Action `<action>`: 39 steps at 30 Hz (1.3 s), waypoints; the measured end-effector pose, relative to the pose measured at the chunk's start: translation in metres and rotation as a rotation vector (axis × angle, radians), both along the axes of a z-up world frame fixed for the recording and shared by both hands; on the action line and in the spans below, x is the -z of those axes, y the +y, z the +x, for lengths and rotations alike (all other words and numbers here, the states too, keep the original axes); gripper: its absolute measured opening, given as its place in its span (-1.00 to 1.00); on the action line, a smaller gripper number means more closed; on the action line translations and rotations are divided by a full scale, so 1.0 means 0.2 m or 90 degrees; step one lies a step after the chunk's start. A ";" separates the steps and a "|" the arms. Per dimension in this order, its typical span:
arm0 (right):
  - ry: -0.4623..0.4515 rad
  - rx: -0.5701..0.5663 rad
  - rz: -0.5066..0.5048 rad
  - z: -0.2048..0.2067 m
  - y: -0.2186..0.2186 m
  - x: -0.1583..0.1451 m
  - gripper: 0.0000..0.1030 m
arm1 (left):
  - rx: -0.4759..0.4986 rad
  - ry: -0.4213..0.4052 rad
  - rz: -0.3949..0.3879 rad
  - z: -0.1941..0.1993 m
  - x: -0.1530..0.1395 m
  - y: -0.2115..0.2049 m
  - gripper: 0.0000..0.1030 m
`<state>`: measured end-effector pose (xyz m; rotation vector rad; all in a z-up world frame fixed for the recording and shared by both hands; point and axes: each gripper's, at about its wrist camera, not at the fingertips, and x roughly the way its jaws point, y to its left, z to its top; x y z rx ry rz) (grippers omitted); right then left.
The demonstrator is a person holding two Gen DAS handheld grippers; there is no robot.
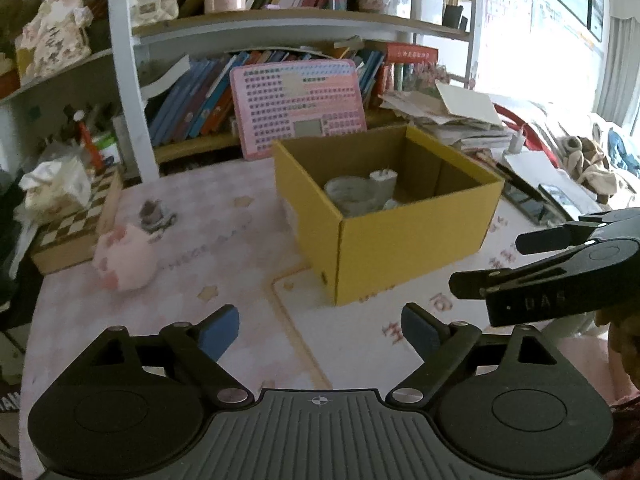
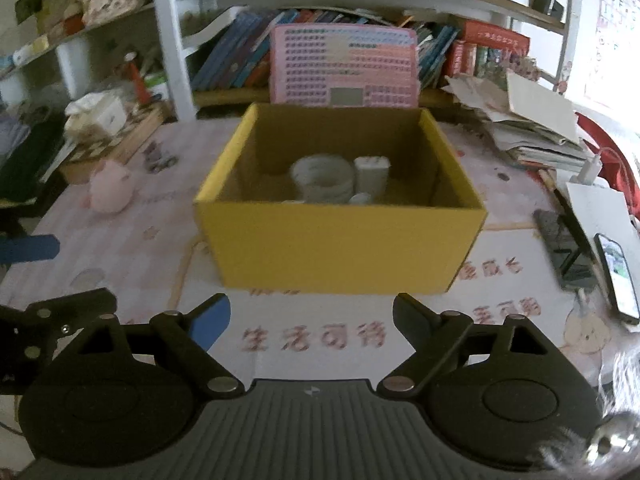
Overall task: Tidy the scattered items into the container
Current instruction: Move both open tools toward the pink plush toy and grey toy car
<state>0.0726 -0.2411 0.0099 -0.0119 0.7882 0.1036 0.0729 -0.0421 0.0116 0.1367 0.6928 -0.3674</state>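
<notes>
Both claws gape wide and empty — the left gripper (image 1: 320,330) and right gripper (image 2: 312,320) sit low in frame before the yellow box (image 2: 340,248). The pink pig (image 1: 124,260) at mid-left likely comes next — a left reach.

Crowded bookshelf (image 2: 320,12) behind table; bright window (image 1: 560,60) right.

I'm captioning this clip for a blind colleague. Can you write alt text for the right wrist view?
An open yellow cardboard box sits centered on a pink patterned tablecloth, holding a white tape roll and a white charger plug. The right gripper is open and empty in the foreground; a pink plush toy lies left of the box.
</notes>
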 end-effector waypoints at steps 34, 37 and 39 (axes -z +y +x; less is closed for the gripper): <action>0.055 -0.141 -0.022 -0.12 0.77 0.12 0.80 | -0.122 0.068 0.011 -0.19 0.11 0.65 0.84; 0.056 -0.148 -0.022 -0.10 0.79 0.12 0.80 | -0.129 0.075 0.011 -0.18 0.12 0.67 0.85; 0.060 -0.153 -0.021 -0.08 0.81 0.13 0.80 | -0.133 0.076 0.012 -0.18 0.12 0.68 0.85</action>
